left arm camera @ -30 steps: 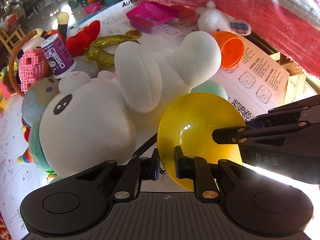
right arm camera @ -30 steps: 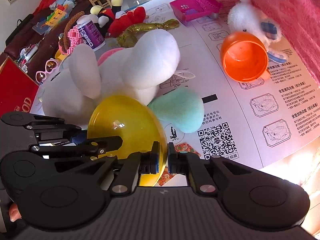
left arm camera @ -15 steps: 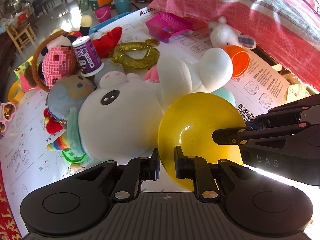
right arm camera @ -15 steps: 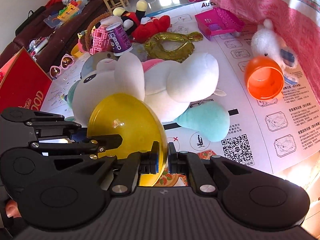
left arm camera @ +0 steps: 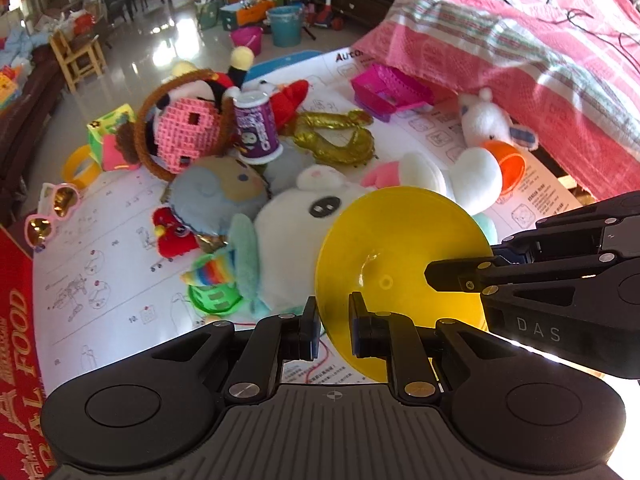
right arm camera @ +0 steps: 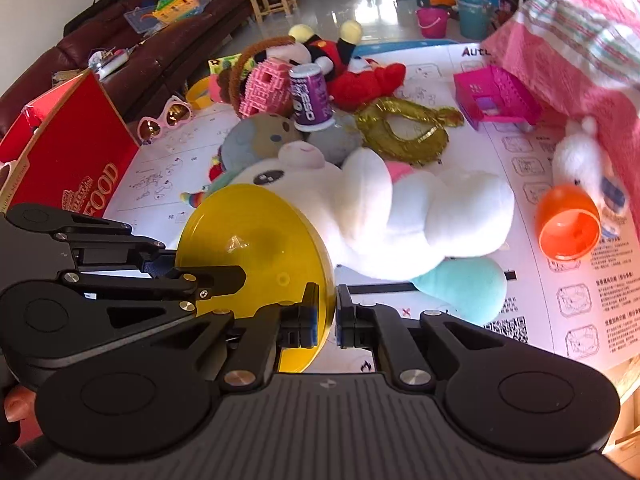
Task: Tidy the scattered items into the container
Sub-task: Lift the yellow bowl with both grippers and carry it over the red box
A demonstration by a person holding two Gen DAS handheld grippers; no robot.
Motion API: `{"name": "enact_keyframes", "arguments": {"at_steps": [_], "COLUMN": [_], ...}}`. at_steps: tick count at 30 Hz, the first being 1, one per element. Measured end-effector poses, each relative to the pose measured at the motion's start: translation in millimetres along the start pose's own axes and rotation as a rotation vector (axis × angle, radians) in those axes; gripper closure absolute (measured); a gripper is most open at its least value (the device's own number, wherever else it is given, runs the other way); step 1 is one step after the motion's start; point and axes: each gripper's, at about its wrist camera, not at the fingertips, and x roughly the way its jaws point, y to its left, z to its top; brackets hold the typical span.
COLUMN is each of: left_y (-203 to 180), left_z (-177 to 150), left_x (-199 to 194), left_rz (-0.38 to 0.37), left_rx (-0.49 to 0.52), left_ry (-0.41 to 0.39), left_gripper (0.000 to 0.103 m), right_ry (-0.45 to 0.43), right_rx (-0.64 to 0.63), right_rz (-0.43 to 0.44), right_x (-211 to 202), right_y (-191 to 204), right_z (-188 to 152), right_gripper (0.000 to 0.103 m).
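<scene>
A yellow plastic half-shell (left arm camera: 400, 248) hangs above the toy pile, held by both grippers. My left gripper (left arm camera: 334, 328) is shut on its near rim. My right gripper (right arm camera: 328, 316) is shut on the rim of the same yellow half-shell (right arm camera: 256, 240) from the other side. Each gripper shows in the other's view: the right gripper (left arm camera: 460, 276) at the right, the left gripper (right arm camera: 224, 276) at the left. Below lie a big white plush (right arm camera: 380, 208), an orange half-shell (right arm camera: 568, 224), a purple can (left arm camera: 256, 128) and a red open box (right arm camera: 68, 160).
Toys crowd a printed white sheet (left arm camera: 100, 280): a gold balloon (left arm camera: 336, 140), a pink basket (left arm camera: 384, 88), a teal plush (right arm camera: 464, 284), pink sunglasses (left arm camera: 52, 212), a small white plush (left arm camera: 488, 120). A pink blanket (left arm camera: 520, 40) hangs at the right. A dark sofa (right arm camera: 140, 40) stands at the left.
Both grippers have risen together with the yellow half-shell held between them. The toy pile now looks farther below, and more of the floor and the red box shows.
</scene>
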Motion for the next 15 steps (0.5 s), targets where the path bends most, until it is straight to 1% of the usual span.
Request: {"name": "enact_keyframes", "arguments": {"at_steps": [3,8,13,15], "left_y": [22.6,77.3,144.0,169.5], "left_z": [5.0,9.8,-0.5,-7.3], "left_x": [-21.5,-63.3,-106.0,-122.9], "left_rz": [0.035,0.111,0.195,0.238], "left_rx": [-0.045,-0.163,-0.326,-0.374], "left_ry": [-0.050,-0.132,-0.201,-0.224], "left_gripper": [0.094,0.093,0.091,0.091], "right_ry": [-0.037,-0.087,-0.131,-0.142], "right_rx": [-0.071,-0.192,-0.331,-0.381], "right_rz": [0.016,0.068,0.130,0.159], "right_x": [-5.3,-7.7,-2.6,1.0], "right_y": [26.1,80.0,151.8,181.7], "right_z": [21.8,61.3,95.2,104.9], "right_gripper": [0.094,0.094,0.094,0.094]}}
